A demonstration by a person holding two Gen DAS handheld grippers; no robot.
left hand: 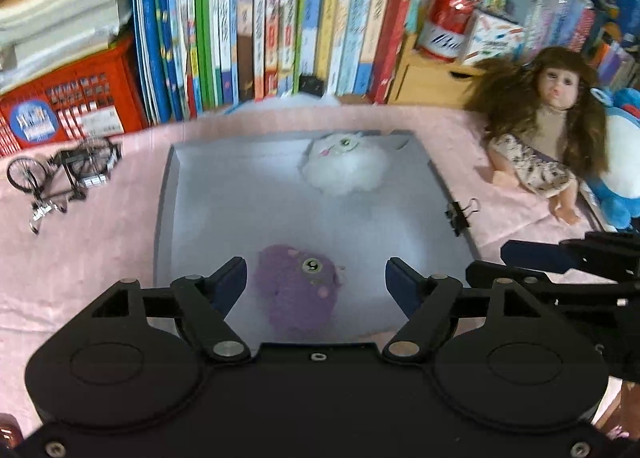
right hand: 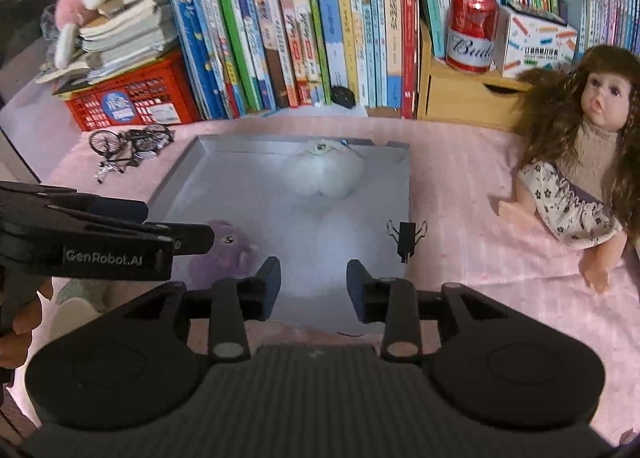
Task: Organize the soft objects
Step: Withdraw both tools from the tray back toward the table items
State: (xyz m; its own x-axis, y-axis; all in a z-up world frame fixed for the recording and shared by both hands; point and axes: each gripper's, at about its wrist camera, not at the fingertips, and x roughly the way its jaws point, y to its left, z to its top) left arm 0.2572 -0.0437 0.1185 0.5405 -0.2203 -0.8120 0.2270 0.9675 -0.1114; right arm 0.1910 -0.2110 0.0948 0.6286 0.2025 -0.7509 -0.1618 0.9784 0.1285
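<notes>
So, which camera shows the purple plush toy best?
The left wrist view. There the purple plush toy lies whole in the grey tray, between the open left gripper's fingers. In the right wrist view, that gripper covers part of it.

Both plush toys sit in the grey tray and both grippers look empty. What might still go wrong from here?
1. The left gripper hangs open just over the purple plush; a finger could snag the fur and drag it out of the grey tray.
2. The binder clip sits on the tray's right edge near the right gripper, which is open and empty; a bump might knock it off.
3. The doll lies outside the tray and may be left unsorted.
</notes>
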